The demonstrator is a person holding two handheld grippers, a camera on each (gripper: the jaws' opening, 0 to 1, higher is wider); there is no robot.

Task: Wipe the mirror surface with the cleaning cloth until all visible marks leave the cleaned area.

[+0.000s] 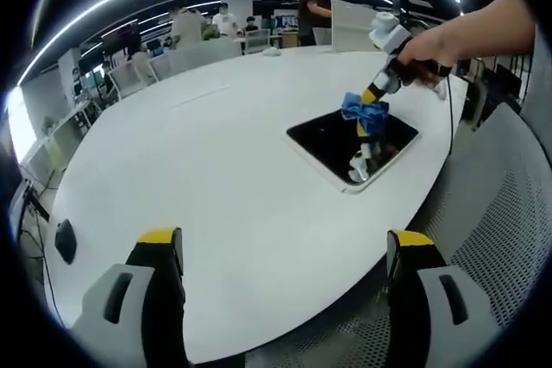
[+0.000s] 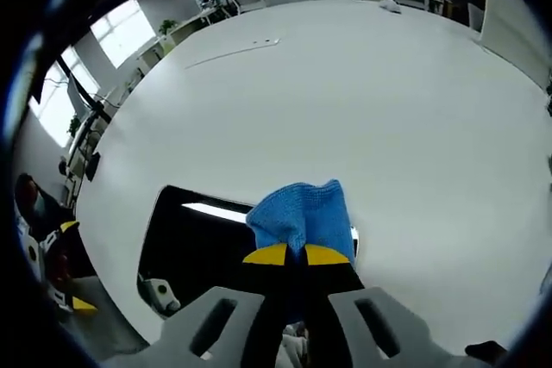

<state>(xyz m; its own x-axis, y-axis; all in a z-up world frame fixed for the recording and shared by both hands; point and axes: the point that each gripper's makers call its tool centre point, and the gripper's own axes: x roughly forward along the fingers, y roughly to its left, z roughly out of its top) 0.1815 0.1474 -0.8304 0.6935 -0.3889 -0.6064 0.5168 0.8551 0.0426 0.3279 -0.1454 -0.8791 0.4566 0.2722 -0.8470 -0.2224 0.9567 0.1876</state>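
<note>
Over the mirror (image 1: pixel 352 141), right gripper (image 2: pixel 298 256) pinches blue cloth (image 2: pixel 304 215); left gripper (image 1: pixel 285 252) wide open, idle. Suggest flat, overlapping strokes.

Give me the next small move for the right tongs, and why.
Probably sweep the blue cloth across the mirror toward its untouched dark area. The right tongs are shut on the cloth, held at the mirror, near one edge. The left tongs hang open over the white table, idle. Whether marks remain cannot be judged.
</note>
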